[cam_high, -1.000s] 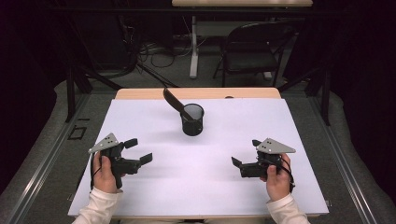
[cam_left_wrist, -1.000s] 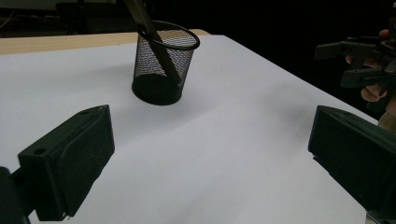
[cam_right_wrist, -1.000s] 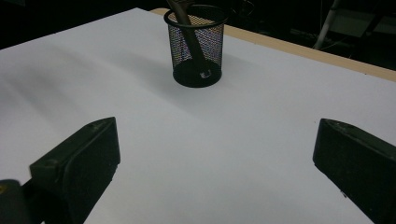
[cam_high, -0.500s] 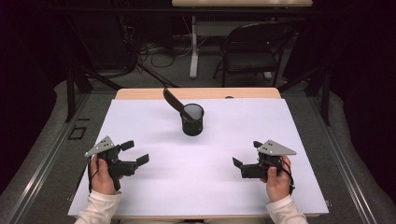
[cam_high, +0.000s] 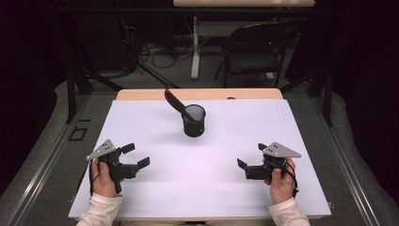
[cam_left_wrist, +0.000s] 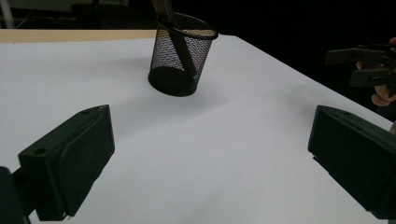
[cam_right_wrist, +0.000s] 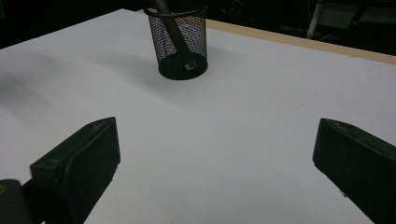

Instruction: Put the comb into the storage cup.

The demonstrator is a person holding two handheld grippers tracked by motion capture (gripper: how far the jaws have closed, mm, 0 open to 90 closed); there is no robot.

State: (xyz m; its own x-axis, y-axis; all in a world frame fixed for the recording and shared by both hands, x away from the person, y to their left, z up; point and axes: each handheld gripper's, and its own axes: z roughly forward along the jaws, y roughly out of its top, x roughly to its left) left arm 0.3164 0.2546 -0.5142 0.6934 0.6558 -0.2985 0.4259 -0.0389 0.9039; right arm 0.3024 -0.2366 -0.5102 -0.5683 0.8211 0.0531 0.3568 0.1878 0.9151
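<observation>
Left gripper view: right gripper (cam_left_wrist: 362,65) beyond cup (cam_left_wrist: 180,56).

The left tongs (cam_high: 136,155) sit low at the near left, jaws spread wide, gripped by the left hand (cam_high: 104,176); the right tongs (cam_high: 250,161) mirror them at the near right, jaws likewise apart, in the right hand (cam_high: 281,181); both point inward

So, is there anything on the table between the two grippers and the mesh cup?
Nothing visible. Bare white table lies between the left gripper, the right gripper and the mesh cup. Both grippers are open and apart from it.
</observation>
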